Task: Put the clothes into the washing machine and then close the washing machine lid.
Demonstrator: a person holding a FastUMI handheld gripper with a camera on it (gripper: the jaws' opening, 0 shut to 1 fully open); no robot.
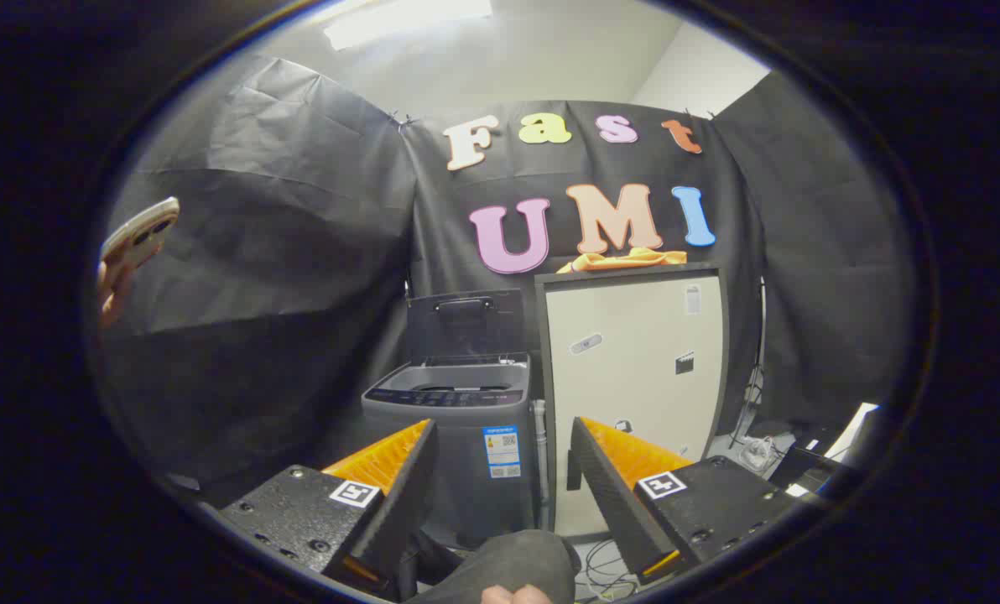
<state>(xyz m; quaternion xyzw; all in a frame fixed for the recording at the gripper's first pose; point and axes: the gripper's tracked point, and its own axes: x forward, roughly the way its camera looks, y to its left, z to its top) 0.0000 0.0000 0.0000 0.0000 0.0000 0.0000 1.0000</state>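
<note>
Standing against the booth wall: pale cabinet (634,369), orange clothes (622,260) lying on top; just beside it, grey top-loading washing machine (458,436), lid (465,323) raised. Gripper (500,457) hanging well back, jaws apart, holding nothing. Likely risk: grabbing a loose fold, dropping cloth beside the tub.

Light falls from a ceiling panel (408,21) at twelve o'clock, blown out to plain white. The cream cabinet (634,369) at centre is evenly lit and sharp, while the black cloth wall (282,252) soaks up light and shows soft creases. Fisheye bending curves straight edges toward the rim, where a phone (141,231) at nine o'clock looks slightly smeared.
</note>
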